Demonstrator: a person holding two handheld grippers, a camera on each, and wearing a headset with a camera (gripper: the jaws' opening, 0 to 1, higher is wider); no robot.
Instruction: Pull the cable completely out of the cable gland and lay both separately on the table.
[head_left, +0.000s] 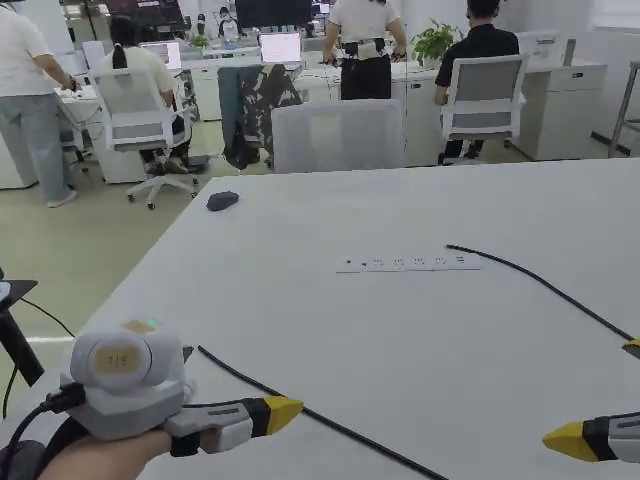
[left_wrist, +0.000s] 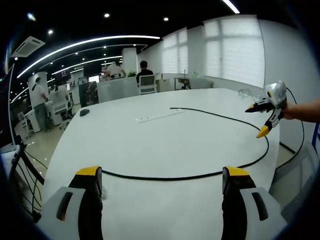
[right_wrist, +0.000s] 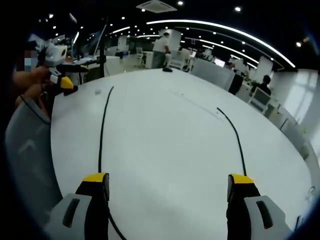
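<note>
Black cable (head_left: 350, 430) near table (head_left: 400, 340) edge; open white surface, apparently, beyond

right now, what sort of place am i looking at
Probably an open-plan office: desks with monitors, swivel chairs, and a large white table carrying a black cable and power strip.

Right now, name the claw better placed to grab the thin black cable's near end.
Left. The thin black cable's near end lies just beside the open left claw; the open right claw hangs farther along the cable's loop.

Three views across one shared table (head_left: 420, 340)
</note>
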